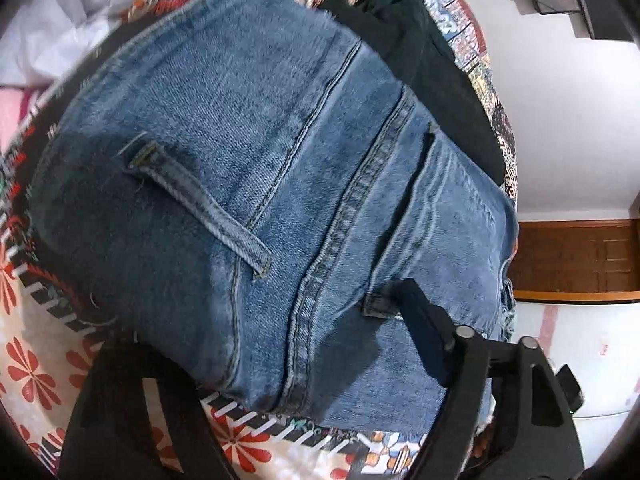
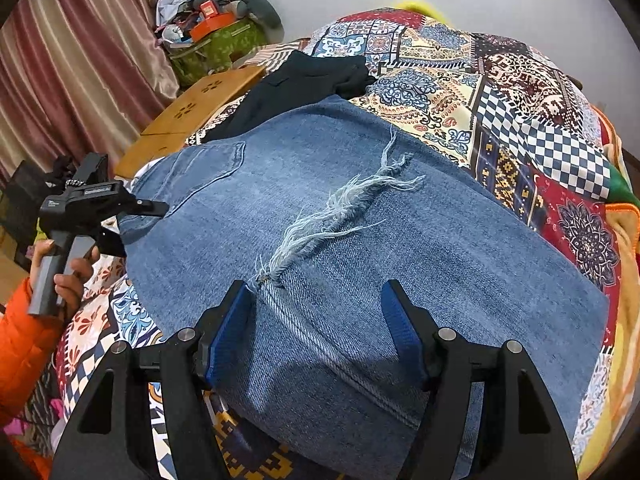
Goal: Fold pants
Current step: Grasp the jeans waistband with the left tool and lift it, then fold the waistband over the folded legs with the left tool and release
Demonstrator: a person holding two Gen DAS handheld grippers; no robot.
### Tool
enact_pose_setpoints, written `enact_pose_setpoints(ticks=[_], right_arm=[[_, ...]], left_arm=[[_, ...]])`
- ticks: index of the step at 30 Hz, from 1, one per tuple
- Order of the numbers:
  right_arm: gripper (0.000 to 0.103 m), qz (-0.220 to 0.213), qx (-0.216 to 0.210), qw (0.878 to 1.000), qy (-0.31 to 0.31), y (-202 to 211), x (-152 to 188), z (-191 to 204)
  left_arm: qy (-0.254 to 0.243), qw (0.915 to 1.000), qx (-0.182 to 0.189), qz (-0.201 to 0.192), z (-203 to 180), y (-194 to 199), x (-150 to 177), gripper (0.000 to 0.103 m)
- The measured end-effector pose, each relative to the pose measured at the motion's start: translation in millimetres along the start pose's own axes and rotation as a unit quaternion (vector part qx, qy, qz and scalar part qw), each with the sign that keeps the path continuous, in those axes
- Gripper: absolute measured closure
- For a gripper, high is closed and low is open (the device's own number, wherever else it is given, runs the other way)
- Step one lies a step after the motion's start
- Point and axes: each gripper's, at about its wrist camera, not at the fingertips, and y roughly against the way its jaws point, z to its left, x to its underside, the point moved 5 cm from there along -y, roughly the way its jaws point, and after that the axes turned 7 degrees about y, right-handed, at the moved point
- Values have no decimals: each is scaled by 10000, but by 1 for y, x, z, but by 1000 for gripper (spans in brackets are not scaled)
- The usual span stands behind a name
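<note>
Right gripper (image 2: 316,320) wide astride jeans (image 2: 360,240) hem.

There are small white words on the side of the left gripper (image 2: 154,208), but they are too blurry to read. The orange box (image 2: 208,10) on the pile in the far corner has a mark I can't read either.
</note>
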Motion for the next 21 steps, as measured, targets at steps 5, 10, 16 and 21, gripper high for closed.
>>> enact_pose_setpoints(ticks=[5, 10, 16, 21], right_arm=[[38, -11, -21, 10000, -49, 1, 0, -1], [40, -52, 26, 9998, -213, 6, 1, -3], [40, -270, 109, 9973, -675, 36, 13, -24], [40, -427, 397, 9919, -1130, 68, 37, -56]], left_arm=[[-548, 9927, -700, -815, -15, 26, -1, 80], [-1134, 9788, -1085, -1316, -35, 50, 11, 84], [-2186, 9382, -1371, -2304, -88, 103, 33, 85], [-3127, 8958, -1205, -2920, -166, 134, 61, 86]])
